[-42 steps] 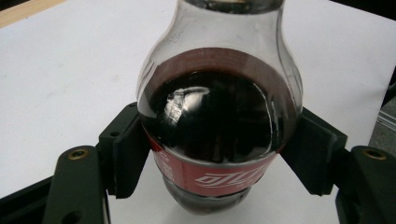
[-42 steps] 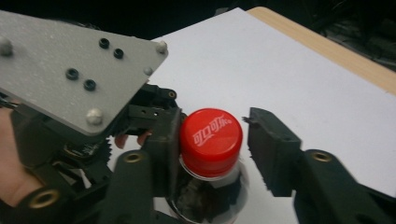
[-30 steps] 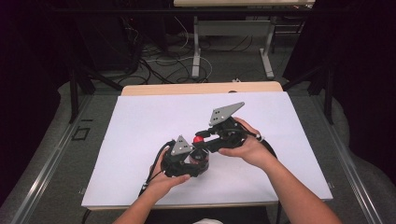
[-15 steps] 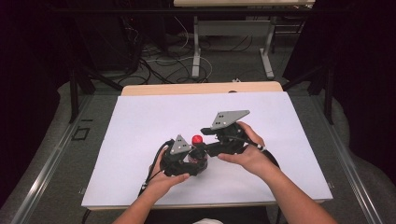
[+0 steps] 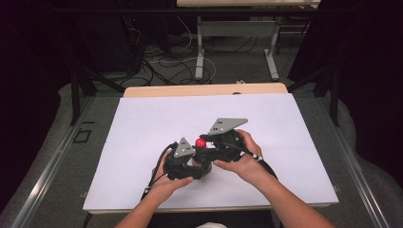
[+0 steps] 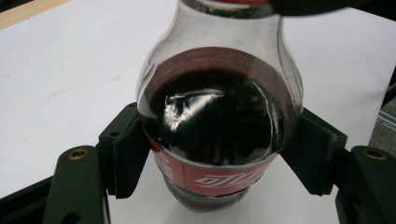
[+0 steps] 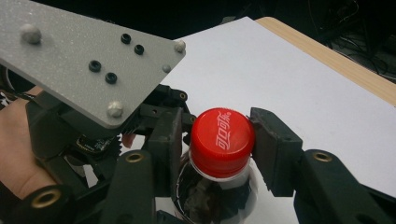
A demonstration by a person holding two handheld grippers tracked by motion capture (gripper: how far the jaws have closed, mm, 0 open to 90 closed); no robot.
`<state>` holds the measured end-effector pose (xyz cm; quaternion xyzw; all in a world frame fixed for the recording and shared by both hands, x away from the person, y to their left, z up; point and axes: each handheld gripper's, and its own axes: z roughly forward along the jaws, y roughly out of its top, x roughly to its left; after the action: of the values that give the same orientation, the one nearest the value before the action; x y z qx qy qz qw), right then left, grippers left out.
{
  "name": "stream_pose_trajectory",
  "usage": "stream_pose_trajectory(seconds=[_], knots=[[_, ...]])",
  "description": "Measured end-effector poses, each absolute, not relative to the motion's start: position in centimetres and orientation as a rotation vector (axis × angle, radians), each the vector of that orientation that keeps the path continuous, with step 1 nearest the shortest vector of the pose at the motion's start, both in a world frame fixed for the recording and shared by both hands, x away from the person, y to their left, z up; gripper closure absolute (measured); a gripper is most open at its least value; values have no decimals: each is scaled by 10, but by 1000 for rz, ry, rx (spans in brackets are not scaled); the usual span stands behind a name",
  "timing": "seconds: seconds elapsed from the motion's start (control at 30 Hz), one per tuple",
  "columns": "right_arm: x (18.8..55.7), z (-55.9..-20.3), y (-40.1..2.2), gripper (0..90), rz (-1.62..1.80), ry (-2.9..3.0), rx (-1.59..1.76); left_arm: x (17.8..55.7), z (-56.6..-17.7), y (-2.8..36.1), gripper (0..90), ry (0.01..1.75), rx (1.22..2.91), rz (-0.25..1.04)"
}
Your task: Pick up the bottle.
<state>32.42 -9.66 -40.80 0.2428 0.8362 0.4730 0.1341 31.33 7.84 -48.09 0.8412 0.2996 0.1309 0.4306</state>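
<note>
Two grippers on one bottle (image 6: pixel 217 135), which stands on the white worktop (image 5: pixel 142 128). Left gripper (image 6: pixel 219 163): jaws closed on the bottle's body at the red label, pads pressing both sides; this is the anchor. Right gripper (image 7: pixel 217 144): jaws have just been closing, the red cap (image 7: pixel 222 137) between them; the right pad touches the cap's edge, and contact at the left pad is too close to judge. Step in hand, as I read it: unscrewing. For a clean twist, centre the cap between the pads, grip the ribbed side squarely, then turn about the bottle's axis while the left grip stays firm. Risk: an off-centre pinch slips, or tilts the bottle.
</note>
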Motion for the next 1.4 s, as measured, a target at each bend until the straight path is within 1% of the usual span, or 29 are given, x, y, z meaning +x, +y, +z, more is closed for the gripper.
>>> stream_pose_trajectory(seconds=[0.07, 0.13, 0.27, 0.57, 0.67, 0.77, 0.9, 1.17, 1.27, 1.3, 1.4], knots=[[325, -407, -97, 573, 1361, 2437, 693, 313, -481, 78, 302, 750, 2095, 322], [327, -407, -97, 604, 1365, 2433, 701, 313, -480, 79, 302, 742, 2111, 317], [334, -405, -100, 612, 1371, 2491, 662, 313, -480, 79, 302, 742, 2099, 322], [360, -399, -115, 615, 1436, 2689, 429, 311, -479, 77, 301, 713, 2101, 307], [358, -398, -115, 606, 1423, 2677, 442, 311, -478, 78, 301, 715, 2100, 312], [347, -396, -112, 519, 1427, 2578, 568, 312, -479, 79, 302, 722, 2092, 317], [338, -393, -111, 503, 1399, 2519, 630, 313, -479, 80, 302, 732, 2089, 319], [326, -394, -109, 497, 1371, 2443, 717, 315, -478, 83, 302, 744, 2091, 330], [322, -397, -103, 508, 1338, 2437, 715, 314, -478, 82, 302, 753, 2088, 325], [322, -397, -101, 518, 1325, 2443, 713, 315, -477, 83, 302, 735, 2112, 314], [322, -398, -97, 533, 1327, 2433, 710, 314, -478, 82, 302, 739, 2094, 327]])
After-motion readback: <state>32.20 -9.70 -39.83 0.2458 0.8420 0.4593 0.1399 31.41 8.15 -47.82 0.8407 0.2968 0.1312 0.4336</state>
